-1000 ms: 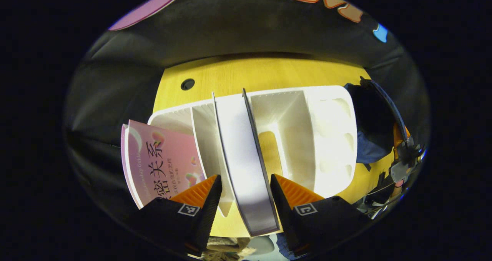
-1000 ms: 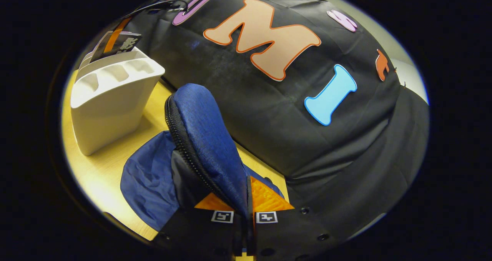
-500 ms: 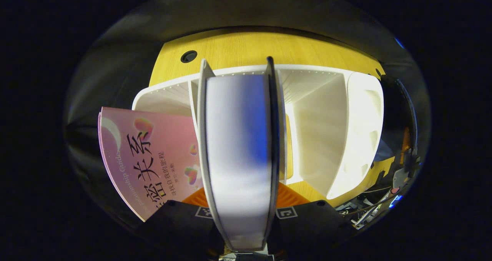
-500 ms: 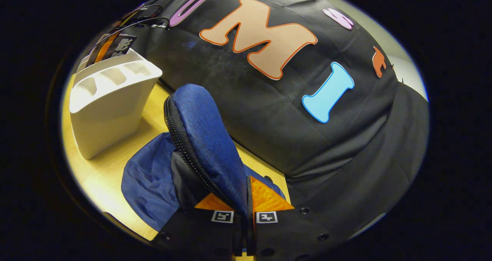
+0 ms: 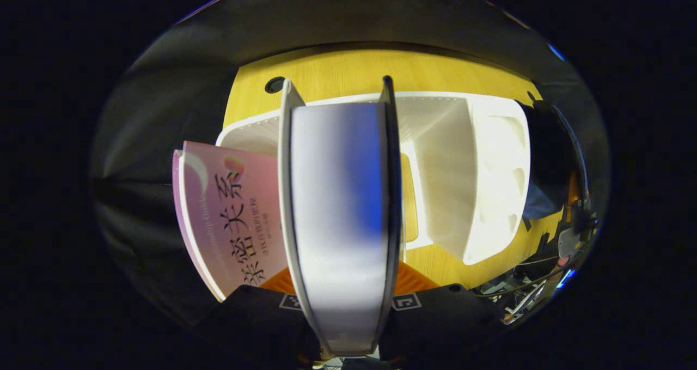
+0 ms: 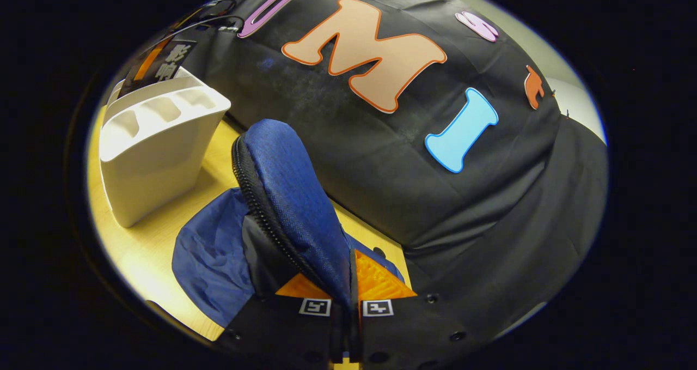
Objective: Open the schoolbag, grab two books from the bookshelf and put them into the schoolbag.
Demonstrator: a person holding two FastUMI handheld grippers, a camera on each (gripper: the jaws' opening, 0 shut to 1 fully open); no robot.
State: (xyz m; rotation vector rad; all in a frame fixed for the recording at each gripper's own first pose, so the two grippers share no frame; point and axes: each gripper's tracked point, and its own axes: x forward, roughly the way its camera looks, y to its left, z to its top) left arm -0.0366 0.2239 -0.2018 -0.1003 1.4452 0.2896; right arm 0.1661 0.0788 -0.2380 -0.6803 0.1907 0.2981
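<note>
We're clamping the left gripper [image 5: 340, 291] on a thick book [image 5: 337, 217], its page edge rising straight ahead over the white bookshelf [image 5: 479, 179], a pink book [image 5: 231, 217] leaning alongside. We're pinching the schoolbag [image 6: 294, 206] flap in the right gripper [image 6: 347, 291], the flap rising straight ahead of the fingers.

A yellow wood-grain tabletop [image 5: 348, 70] stretches away under warm light, a small round dark hole [image 5: 274, 84] sitting near its far left corner. Over on the low right edge of the left gripper view, a tangle of dark cables and small gear [image 5: 536, 291] crowds beside the table. The same pale wooden surface [image 6: 147, 250] glows in the right gripper view.
</note>
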